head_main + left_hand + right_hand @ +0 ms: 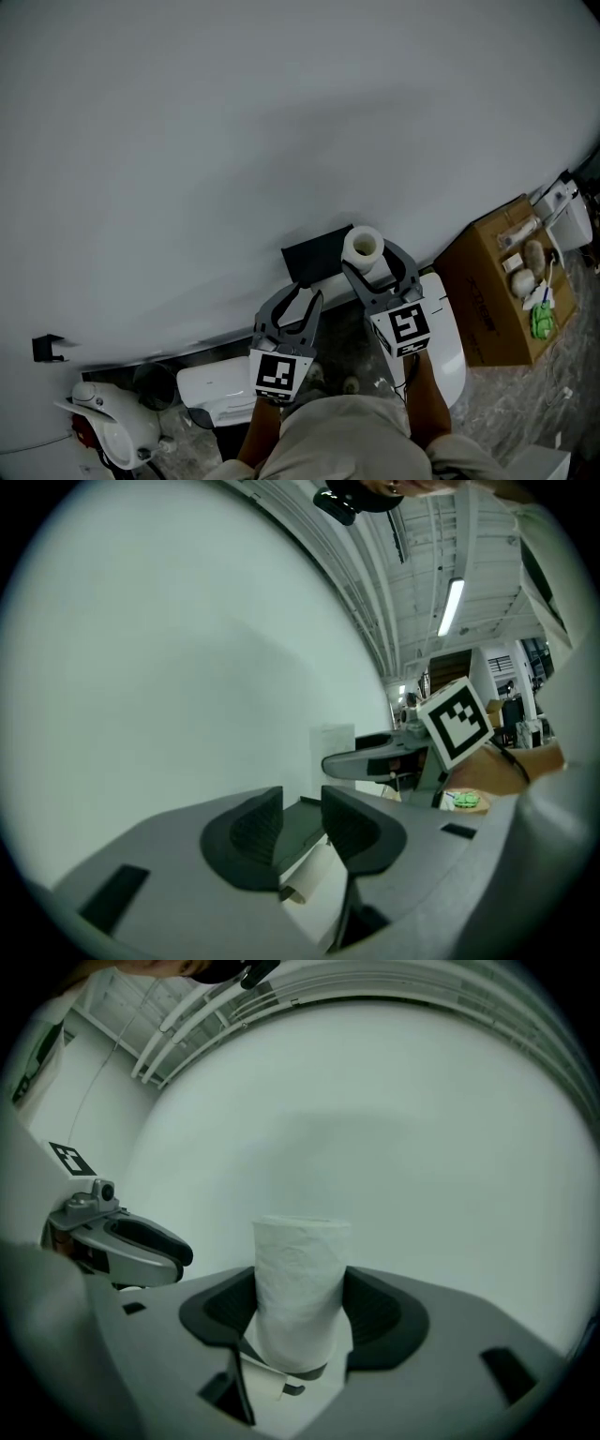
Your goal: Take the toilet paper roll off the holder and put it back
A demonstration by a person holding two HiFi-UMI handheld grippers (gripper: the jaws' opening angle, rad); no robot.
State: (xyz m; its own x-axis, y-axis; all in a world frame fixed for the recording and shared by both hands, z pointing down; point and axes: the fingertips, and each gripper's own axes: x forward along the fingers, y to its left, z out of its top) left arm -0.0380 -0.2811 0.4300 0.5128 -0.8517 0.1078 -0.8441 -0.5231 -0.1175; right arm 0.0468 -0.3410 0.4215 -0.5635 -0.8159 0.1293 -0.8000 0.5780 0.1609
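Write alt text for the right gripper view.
A white toilet paper roll stands upright, clamped between the grey jaws of the right gripper, in front of a plain pale wall. The left gripper shows at the left.

The right gripper (pixel 300 1310) holds the toilet paper roll (pixel 300 1274) upright between its 2 jaws; the dark pads (pixel 234 1309) press on the roll's left and right sides; the roll's top stands clear above the jaws; a dark curved strip (pixel 306 1371) shows under its lower end, and what it belongs to cannot be told; a plain white wall (pixel 431 1147) fills the far side; at the left the left gripper (pixel 161 1252) reaches toward the wall, apart from the roll, its marker cube (pixel 70 1159) nearer.
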